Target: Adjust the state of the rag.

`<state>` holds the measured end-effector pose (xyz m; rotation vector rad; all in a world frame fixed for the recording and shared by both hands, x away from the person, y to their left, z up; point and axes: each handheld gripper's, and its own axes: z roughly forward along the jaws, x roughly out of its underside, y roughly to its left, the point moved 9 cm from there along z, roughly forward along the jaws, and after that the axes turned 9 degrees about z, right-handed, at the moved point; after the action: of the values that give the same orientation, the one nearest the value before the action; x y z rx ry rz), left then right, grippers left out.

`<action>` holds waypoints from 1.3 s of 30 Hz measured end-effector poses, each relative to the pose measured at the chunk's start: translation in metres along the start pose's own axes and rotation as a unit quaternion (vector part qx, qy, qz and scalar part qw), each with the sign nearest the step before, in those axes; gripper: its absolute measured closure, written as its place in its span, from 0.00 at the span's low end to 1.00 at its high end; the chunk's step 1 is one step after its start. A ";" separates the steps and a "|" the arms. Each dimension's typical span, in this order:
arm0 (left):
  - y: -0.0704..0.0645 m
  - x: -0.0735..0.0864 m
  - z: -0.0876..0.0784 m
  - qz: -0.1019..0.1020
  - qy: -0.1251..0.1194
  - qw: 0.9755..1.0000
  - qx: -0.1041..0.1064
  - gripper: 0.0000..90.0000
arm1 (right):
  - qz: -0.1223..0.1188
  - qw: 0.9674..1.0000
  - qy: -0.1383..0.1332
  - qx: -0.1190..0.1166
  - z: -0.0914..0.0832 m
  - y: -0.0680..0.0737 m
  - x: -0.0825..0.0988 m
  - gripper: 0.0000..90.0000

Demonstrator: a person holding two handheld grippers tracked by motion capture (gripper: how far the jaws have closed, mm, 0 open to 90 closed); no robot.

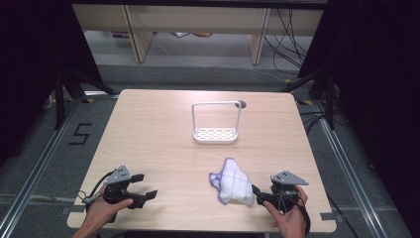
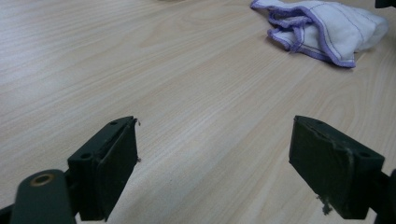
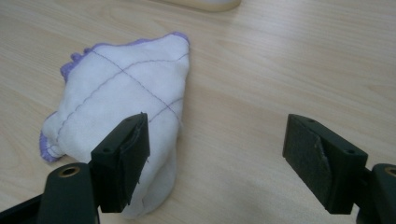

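Surface, high view: pale wood table (image 1: 163, 144) on a grey floor, with dark curtains at both sides and desk legs behind.
Cloth, high view: white cloth (image 1: 233, 181) with purple edging lies crumpled near the front edge, just ahead of the right gripper's fingertips.
Rack, high view: white wire rack (image 1: 216, 124) stands upright, well beyond the cloth and clear of both grippers.
Left gripper, high view: left gripper (image 1: 142, 192) rests low over the table, well apart from the cloth, jaws spread, nothing between them.
Right gripper, high view: right gripper (image 1: 257, 194) points at the near end of the cloth.
Left gripper view: fingers (image 2: 109, 168) stand wide apart over bare wood; the cloth (image 2: 327, 29) lies far ahead, toward the right-hand finger's side.
Right gripper view: fingers (image 3: 125, 158) stand wide apart and clamp nothing; the cloth (image 3: 121, 100) lies ahead of the left-hand finger, whose tip overlaps its near fold; contact cannot be told.
Step in hand: approach to the cloth; no grasp yet.
Next move, judged: shift the right gripper until a fold sits between both fingers, then close.
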<state>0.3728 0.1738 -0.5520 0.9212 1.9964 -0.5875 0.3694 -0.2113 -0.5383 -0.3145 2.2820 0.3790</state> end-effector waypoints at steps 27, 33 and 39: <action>0.004 -0.002 0.003 -0.005 -0.005 1.000 -0.009 0.16 | -0.086 0.993 0.008 -0.079 0.039 0.079 -0.050 0.47; 0.004 -0.003 0.004 -0.006 -0.007 1.000 -0.006 0.16 | -0.112 0.991 0.035 -0.066 0.058 0.089 -0.048 0.50; 0.002 -0.003 0.005 -0.008 -0.010 1.000 -0.005 0.16 | -0.121 0.990 0.065 -0.044 0.072 0.087 -0.041 0.59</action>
<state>0.3778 0.1707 -0.5520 0.8910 1.9885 -0.5916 0.4149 -0.0999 -0.5400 -0.6722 2.3225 0.3409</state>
